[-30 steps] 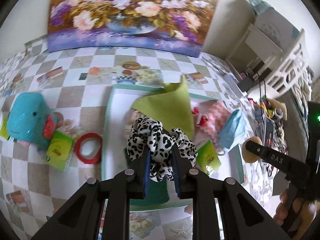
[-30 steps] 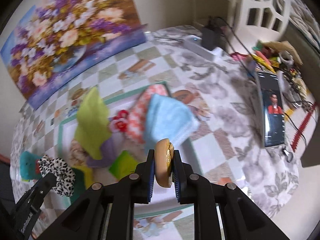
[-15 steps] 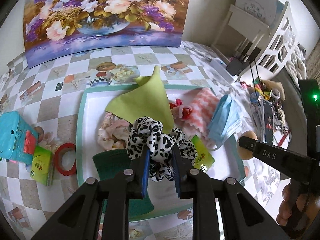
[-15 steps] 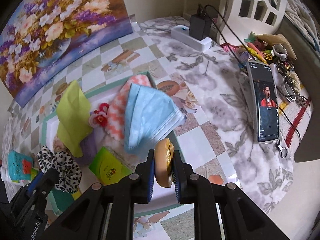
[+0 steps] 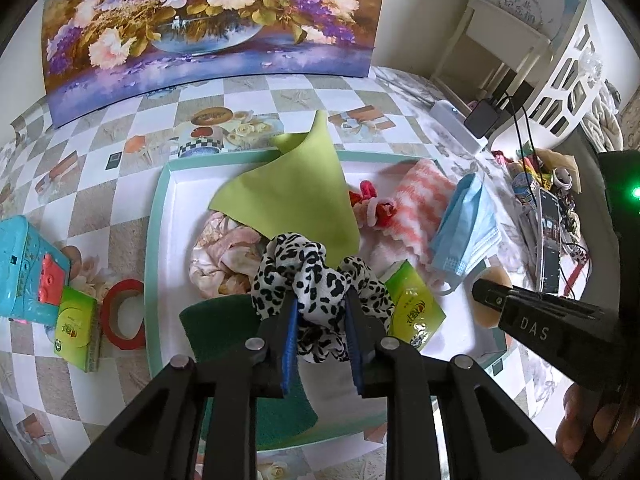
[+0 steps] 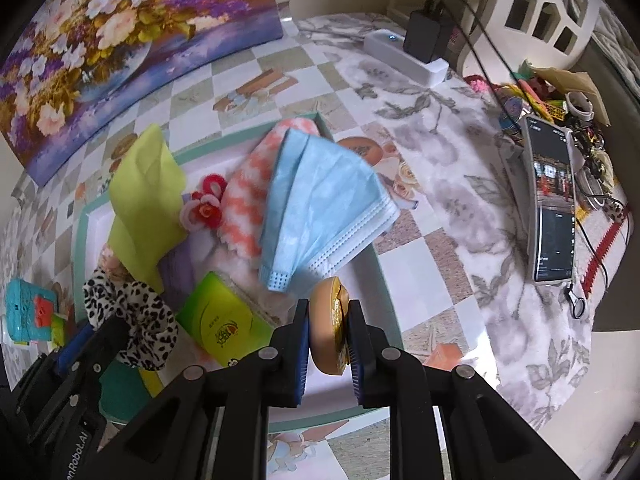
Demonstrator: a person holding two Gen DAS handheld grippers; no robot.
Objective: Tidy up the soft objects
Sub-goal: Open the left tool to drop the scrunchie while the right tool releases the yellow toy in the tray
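Floral painting [image 5: 212, 20] against cream wall [image 5: 416, 16]

Table [image 5: 248, 92]: covered with a checkered, picture-printed cloth; a grey floral cloth [image 6: 452, 184] covers its right part.

Landmark: shallow white tray with teal rim [image 5: 154, 240], lying flat on the table.

- Behind the tray: flower painting [image 5: 208, 20], standing against the wall.
- Left of the tray, just beside its rim: red tape ring [image 5: 120, 314]; next to that, green tissue packet [image 5: 76, 328]; then turquoise toy with a red patch [image 5: 28, 272].
- Right of the tray, well apart: phone [image 6: 550, 200], screen lit.
- Behind and right: white power strip [image 6: 404, 56] bearing a black charger [image 6: 424, 36]; a heap of small clutter [image 6: 560, 100].
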